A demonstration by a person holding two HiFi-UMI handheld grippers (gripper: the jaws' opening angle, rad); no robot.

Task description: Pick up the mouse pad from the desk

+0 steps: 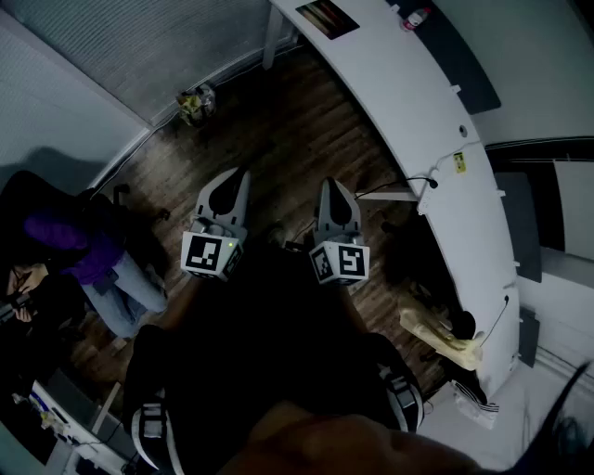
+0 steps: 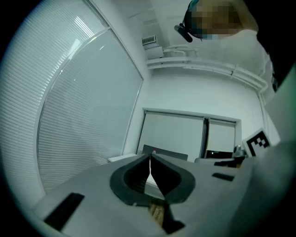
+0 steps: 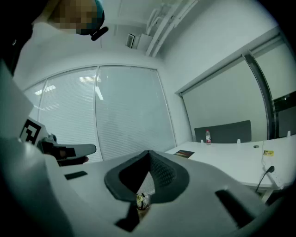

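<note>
The mouse pad (image 1: pixel 327 17) is a thin, dark rectangle with a streak of orange and pale print across its face. It lies flat on the white curved tabletop (image 1: pixel 408 102) at the top of the head view, near the tabletop's left edge, with nothing touching it. In the right gripper view it shows right of centre as a small dark slab with an orange patch (image 3: pixel 184 153), on the near end of the tabletop (image 3: pixel 231 162), with a red-capped bottle (image 3: pixel 207 136) standing farther back to its right. At the left edge of the head view a seated person (image 1: pixel 65 246) in a purple top faces away. Toward the middle of that view both grippers hang side by side over the wooden floor (image 1: pixel 278 121), well apart from the mouse pad and short of the tabletop. The left gripper (image 1: pixel 241 173) points level and away from the person holding it, its marker cube (image 1: pixel 212 255) nearest the camera; in its own view its fingers (image 2: pixel 138 173) are clenched tip to tip, with only a thin slit of light below the tips and nothing between them. Just to its right, the right gripper (image 1: pixel 332 182) lies almost parallel, pointing the same way, marker cube (image 1: pixel 339 263) at its rear; its fingers (image 3: pixel 162 172) are likewise pressed together and empty.
</note>
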